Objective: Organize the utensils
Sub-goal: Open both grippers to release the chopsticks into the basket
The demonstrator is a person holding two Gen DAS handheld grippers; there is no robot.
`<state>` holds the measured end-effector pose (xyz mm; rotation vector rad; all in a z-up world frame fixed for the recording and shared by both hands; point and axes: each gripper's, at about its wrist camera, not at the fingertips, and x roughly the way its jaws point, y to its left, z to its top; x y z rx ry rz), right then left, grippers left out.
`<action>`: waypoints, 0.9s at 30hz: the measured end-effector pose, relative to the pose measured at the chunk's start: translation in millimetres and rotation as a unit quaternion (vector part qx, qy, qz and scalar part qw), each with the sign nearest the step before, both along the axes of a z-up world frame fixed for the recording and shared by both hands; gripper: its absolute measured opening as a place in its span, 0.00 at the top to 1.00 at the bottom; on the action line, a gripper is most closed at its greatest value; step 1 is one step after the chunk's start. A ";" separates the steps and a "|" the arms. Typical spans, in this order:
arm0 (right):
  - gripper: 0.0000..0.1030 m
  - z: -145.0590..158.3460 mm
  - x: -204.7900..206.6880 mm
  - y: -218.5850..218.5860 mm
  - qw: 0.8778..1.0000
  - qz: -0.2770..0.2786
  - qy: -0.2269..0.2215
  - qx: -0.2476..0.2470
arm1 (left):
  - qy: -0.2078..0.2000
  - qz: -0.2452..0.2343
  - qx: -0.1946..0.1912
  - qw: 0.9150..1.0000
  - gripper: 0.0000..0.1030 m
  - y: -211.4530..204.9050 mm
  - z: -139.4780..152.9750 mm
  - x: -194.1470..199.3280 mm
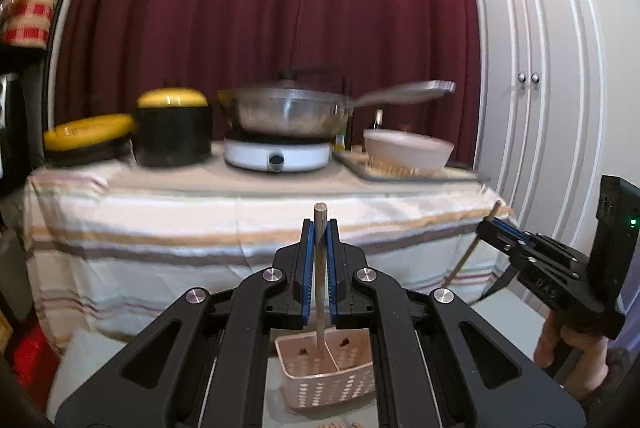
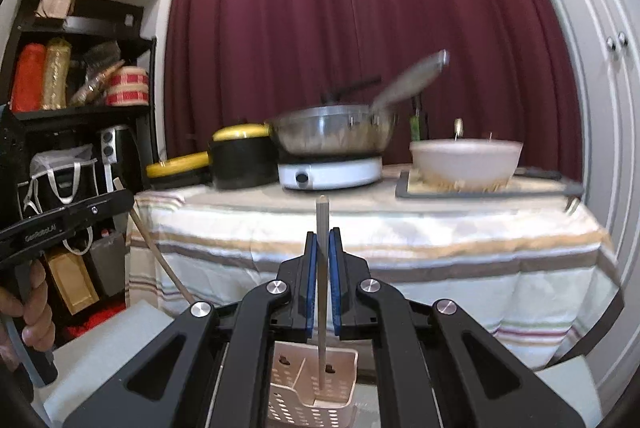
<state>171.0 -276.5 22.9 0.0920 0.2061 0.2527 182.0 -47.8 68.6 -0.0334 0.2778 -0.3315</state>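
Observation:
My left gripper (image 1: pixel 320 228) is shut on a thin wooden stick-like utensil (image 1: pixel 319 268) that stands upright, its lower end inside a pink perforated basket (image 1: pixel 332 380) below. My right gripper (image 2: pixel 323 238) is shut on a similar grey-brown utensil (image 2: pixel 321 280), its lower end in the same pink basket (image 2: pixel 316 392). Each gripper shows in the other's view: the right one (image 1: pixel 500 228) at the right with its utensil slanting down, the left one (image 2: pixel 120 199) at the left with its utensil slanting down.
A table with a striped cloth (image 1: pixel 200 228) stands ahead. On it are yellow-lidded black pots (image 1: pixel 172 131), a steel pan (image 1: pixel 288 111) on a white hotplate, and a white bowl (image 1: pixel 408 151) on a tray. A dark shelf unit (image 2: pixel 80 87) is left, white cupboard doors (image 1: pixel 540 87) right.

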 end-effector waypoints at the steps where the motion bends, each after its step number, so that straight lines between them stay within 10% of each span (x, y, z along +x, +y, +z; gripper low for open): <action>1: 0.93 -7.4 7.0 0.4 1.000 0.001 0.011 0.001 | 0.009 0.000 0.002 1.000 0.94 -1.8 -8.3 5.6; 7: 0.93 -43.9 32.2 0.4 0.998 0.010 0.066 0.010 | 0.045 0.001 0.026 0.999 0.94 -8.5 -51.4 26.3; 10: 0.92 -55.0 37.4 0.2 0.997 0.007 0.079 0.011 | 0.053 0.005 0.034 0.998 0.76 -9.0 -65.3 30.8; 14: 0.52 -54.7 34.7 -0.4 0.997 -0.002 0.073 0.004 | 0.049 0.017 0.032 0.998 0.48 -4.5 -71.6 29.7; 20: 0.38 -38.5 16.0 -4.5 0.999 -0.025 0.041 -0.014 | 0.036 0.034 0.025 0.998 0.24 6.1 -63.4 14.7; 27: 0.37 -38.7 -27.8 -8.9 0.999 -0.037 0.036 -0.018 | 0.019 0.050 0.035 0.998 0.22 15.5 -64.8 -26.4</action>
